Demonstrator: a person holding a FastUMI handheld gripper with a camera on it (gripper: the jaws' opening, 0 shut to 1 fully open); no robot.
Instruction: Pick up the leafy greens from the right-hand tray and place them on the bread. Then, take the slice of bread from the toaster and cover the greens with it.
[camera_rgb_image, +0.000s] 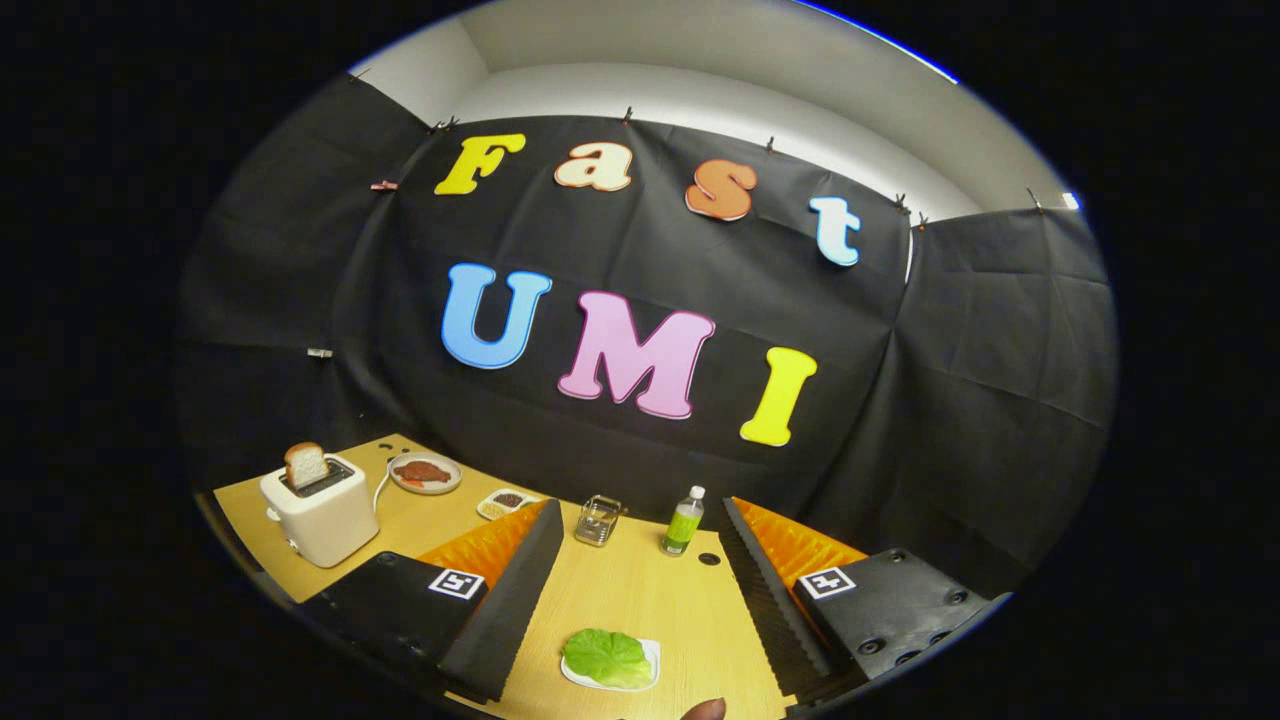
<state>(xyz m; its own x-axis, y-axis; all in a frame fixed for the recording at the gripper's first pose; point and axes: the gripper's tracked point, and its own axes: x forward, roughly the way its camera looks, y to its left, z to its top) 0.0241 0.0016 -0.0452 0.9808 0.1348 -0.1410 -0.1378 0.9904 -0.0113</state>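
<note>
The leafy greens lie on a small white tray on the wooden table, low between my fingers and near their base. My gripper is open, holds nothing and hangs above the table. A white toaster stands far to the left of the left finger, with a slice of bread sticking up from its slot. Behind the toaster sits a round plate with reddish-brown food on it; I cannot tell whether bread lies under it.
A small two-part dish lies by the left fingertip. A clear glass and a green-labelled bottle stand just beyond the fingertips, near the black cloth wall. A small brownish object shows just behind the tray.
</note>
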